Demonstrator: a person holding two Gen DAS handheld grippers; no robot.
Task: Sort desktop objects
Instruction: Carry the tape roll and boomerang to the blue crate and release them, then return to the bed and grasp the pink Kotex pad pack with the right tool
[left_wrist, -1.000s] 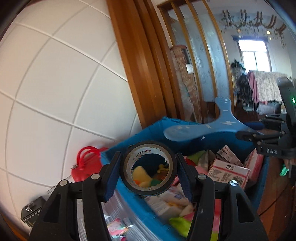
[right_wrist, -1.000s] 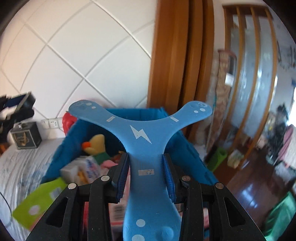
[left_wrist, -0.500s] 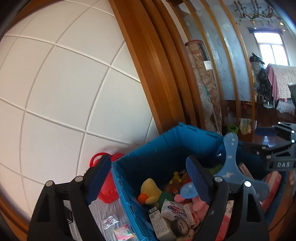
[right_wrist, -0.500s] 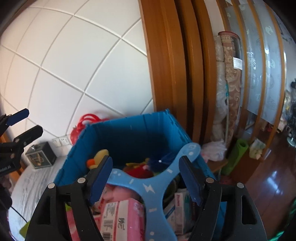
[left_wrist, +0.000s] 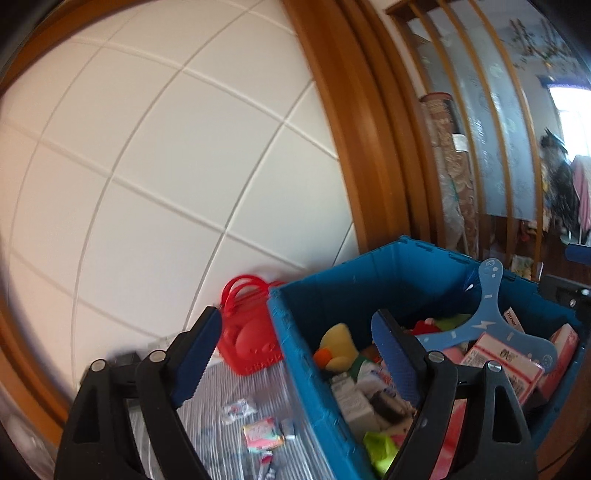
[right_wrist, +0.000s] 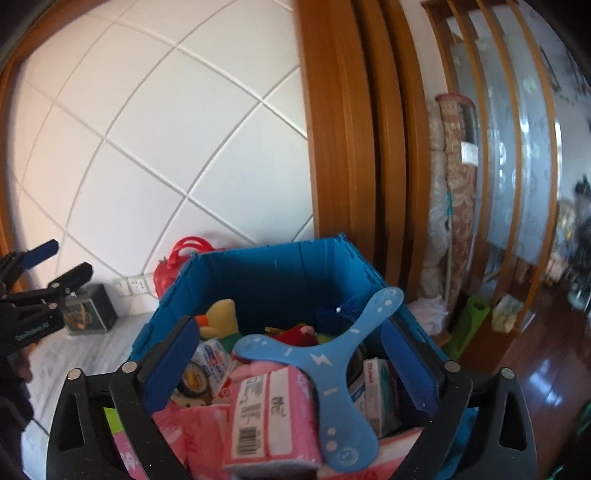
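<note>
Few markings can be read. The blue three-armed boomerang (right_wrist: 317, 360) in the blue crate (right_wrist: 280, 269) bears a white lightning-bolt sign at its centre, with short white dashes and dots along its arms. The pink box (right_wrist: 266, 417) beneath it carries a barcode and printed characters too blurred to make out. A small white carton (right_wrist: 212, 356) has blue and red lettering, also illegible. White lettering runs along the body of the left gripper (right_wrist: 44, 284) in the right wrist view; it may be a brand name, but cannot be read.
</note>
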